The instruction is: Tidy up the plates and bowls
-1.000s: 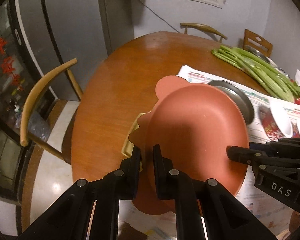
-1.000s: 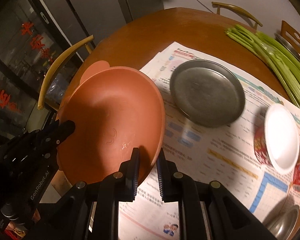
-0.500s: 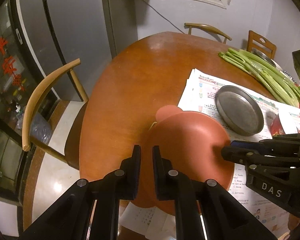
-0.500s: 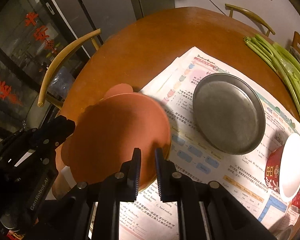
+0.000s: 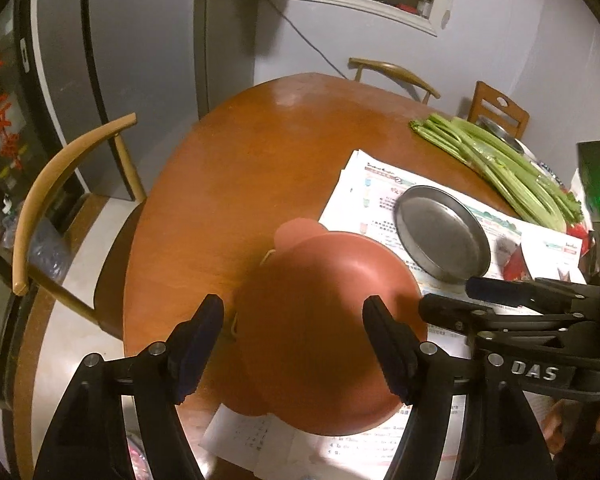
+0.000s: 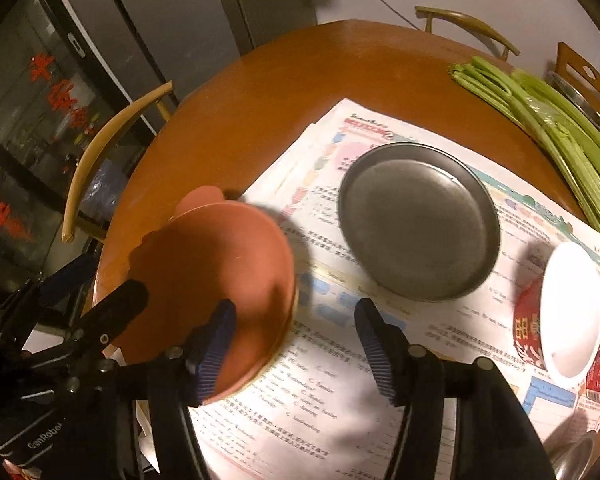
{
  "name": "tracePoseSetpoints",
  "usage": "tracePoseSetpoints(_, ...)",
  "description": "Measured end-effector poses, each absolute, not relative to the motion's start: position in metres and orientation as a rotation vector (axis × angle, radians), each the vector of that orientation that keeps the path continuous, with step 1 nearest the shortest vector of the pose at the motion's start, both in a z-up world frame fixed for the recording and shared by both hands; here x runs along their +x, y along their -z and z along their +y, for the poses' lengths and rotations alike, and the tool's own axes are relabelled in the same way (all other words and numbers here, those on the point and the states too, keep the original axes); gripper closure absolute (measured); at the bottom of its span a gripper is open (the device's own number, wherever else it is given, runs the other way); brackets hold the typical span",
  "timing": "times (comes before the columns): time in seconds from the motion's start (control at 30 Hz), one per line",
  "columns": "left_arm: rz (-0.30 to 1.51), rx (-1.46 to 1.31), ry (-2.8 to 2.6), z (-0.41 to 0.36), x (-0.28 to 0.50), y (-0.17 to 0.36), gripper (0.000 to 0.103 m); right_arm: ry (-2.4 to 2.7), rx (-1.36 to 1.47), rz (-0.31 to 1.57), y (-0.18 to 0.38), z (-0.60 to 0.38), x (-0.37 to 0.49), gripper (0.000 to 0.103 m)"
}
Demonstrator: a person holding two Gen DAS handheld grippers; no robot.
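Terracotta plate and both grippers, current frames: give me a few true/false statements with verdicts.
1. The left gripper is open. True.
2. The right gripper is shut on the terracotta plate. False: its fingers are spread apart, gripping nothing.
3. The metal plate sits on the newspaper. True.
4. The celery lies inside the metal plate. False: it lies on the table, apart from the plate.
5. A red bowl with white inside is right of the metal plate. True.
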State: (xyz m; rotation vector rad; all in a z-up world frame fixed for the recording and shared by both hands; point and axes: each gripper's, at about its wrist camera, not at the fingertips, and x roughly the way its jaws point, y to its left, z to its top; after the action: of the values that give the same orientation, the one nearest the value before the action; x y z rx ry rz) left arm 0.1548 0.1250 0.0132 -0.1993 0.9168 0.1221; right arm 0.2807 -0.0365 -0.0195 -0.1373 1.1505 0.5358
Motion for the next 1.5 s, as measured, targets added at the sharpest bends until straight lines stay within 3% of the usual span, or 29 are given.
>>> tracePoseSetpoints(0.67,0.919,-0.092,-0.032,0.063,0.221,-0.020,0.029,-0.314,0.010,1.065,-0.016,-0.149,0.312,0.042)
tracePoseSetpoints(1.13,1.008,-0.106,-0.039,0.050,0.285,-0.005,0.029,-0.327,-0.048,1.191,0.011,-0.144,0.375,0.042)
tracePoseSetpoints(1.5,1.058,-0.125,-0.050,0.053,0.306,0.016,0.029,-0.333,-0.066,1.169,0.002,-0.139,0.383,0.042)
